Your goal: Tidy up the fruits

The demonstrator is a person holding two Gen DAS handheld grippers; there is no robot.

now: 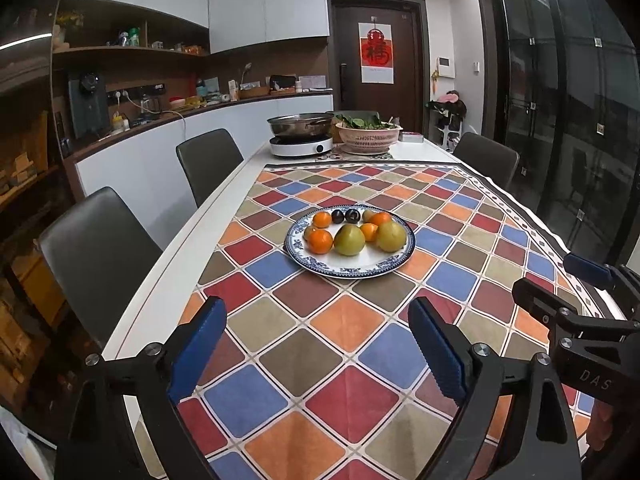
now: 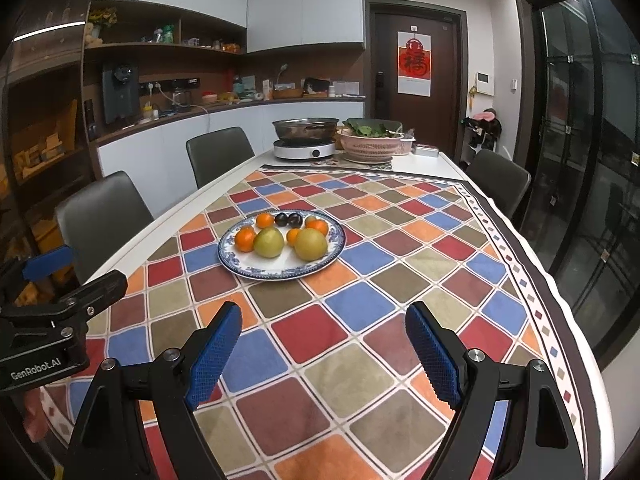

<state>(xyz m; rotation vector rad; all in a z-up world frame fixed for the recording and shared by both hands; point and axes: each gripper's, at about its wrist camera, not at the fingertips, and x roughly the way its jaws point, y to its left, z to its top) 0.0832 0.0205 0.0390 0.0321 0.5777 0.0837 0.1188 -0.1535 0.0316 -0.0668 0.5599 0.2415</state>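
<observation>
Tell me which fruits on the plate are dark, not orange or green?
The two small dark plums, side by side at the far rim of the plate; all other fruits there are orange or yellow-green.

We're in a home dining kitchen. There's a long table with chairs, a hotpot cooker, cluttered counter and wall cupboards.
</observation>
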